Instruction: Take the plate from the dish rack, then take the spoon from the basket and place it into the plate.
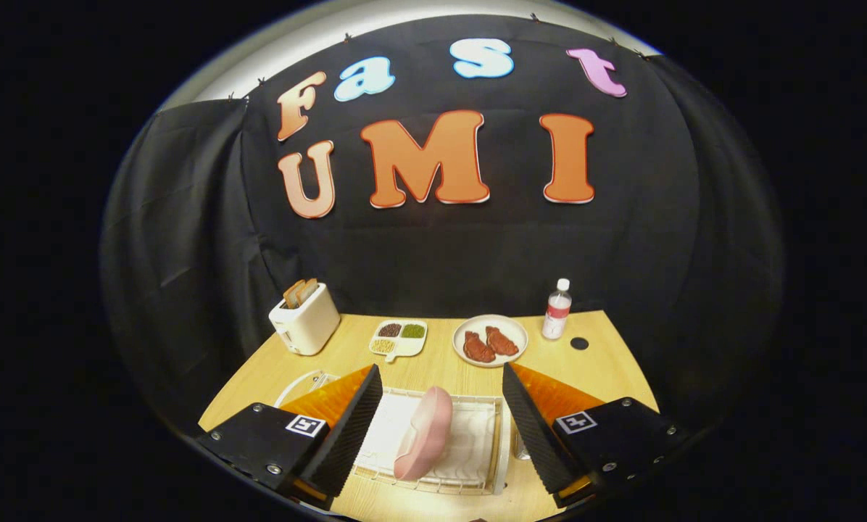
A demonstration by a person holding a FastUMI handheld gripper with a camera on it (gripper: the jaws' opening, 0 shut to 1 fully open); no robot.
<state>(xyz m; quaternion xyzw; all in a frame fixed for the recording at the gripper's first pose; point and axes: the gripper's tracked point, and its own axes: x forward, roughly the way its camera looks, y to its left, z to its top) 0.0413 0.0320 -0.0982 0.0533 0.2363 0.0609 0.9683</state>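
Black cloth walls off the booth behind a light wooden tabletop [607, 362] that fills the lower middle of the frame. Along its far edge, from left to right, stand a white toaster [305, 319] with toast in its slots, a small divided dish [399, 338] of grains, a white plate of meat [490, 340] and a water bottle [557, 309]. Nearer, at lower centre, a white wire dish rack [470, 442] holds a pink plate [424, 442] standing on its edge. The gripper [442, 388] hangs above the rack with its fingers [346, 428] spread wide apart, holding and touching nothing; the pink plate shows in the gap between them. A white wire basket rim [297, 384] peeks out just behind the left finger; its contents cannot be made out.
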